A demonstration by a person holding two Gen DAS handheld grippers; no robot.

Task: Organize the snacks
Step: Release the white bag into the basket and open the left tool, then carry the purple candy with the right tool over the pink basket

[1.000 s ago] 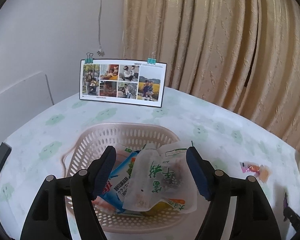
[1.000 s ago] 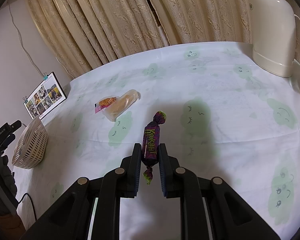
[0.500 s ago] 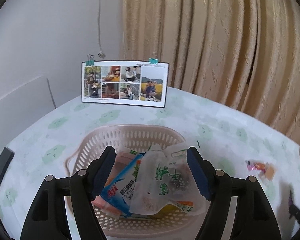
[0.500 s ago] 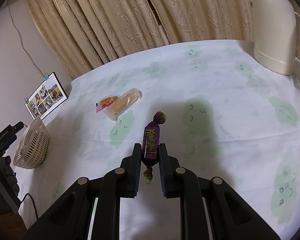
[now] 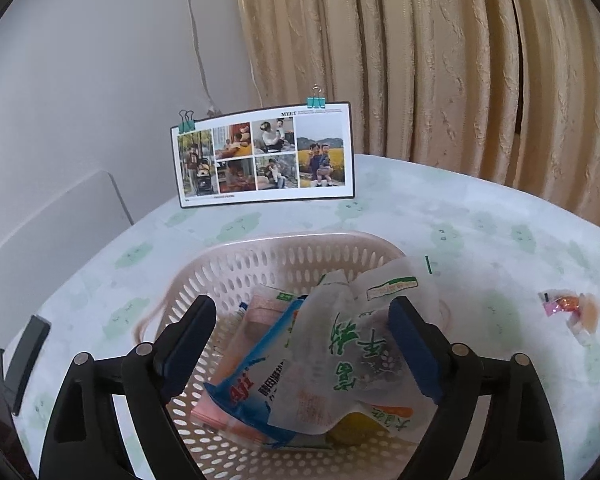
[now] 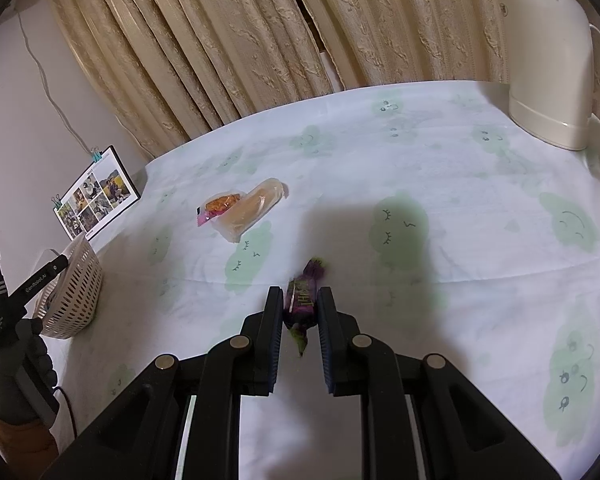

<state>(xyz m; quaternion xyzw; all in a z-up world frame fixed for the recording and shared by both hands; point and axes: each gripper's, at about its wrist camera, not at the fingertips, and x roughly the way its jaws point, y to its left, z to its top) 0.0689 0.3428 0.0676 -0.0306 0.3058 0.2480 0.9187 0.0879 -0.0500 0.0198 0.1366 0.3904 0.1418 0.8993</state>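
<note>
My left gripper (image 5: 302,312) hangs open over a pink perforated basket (image 5: 284,240). Inside lie several snack packs, among them a white pack with green letters (image 5: 356,344) and a blue pack (image 5: 256,392). My right gripper (image 6: 300,294) is shut on a purple wrapped candy (image 6: 302,298), which looks blurred and sits just above the tablecloth. Ahead of it a clear packet with orange snacks (image 6: 240,210) lies on the cloth; the left wrist view shows the same clear packet (image 5: 568,308) at the right. In the right wrist view the basket (image 6: 76,292) stands at the far left.
A clipped photo card (image 5: 264,156) stands behind the basket against beige curtains. A cream kettle (image 6: 548,60) occupies the far right corner. A dark flat device (image 5: 28,356) lies near the left table edge. A gloved hand (image 6: 20,372) holds the left gripper.
The right gripper has shifted with the candy, which now sits deeper between the fingers and looks blurred; the basket appears nearer. The left gripper stays open over the basket, drawn slightly back.
</note>
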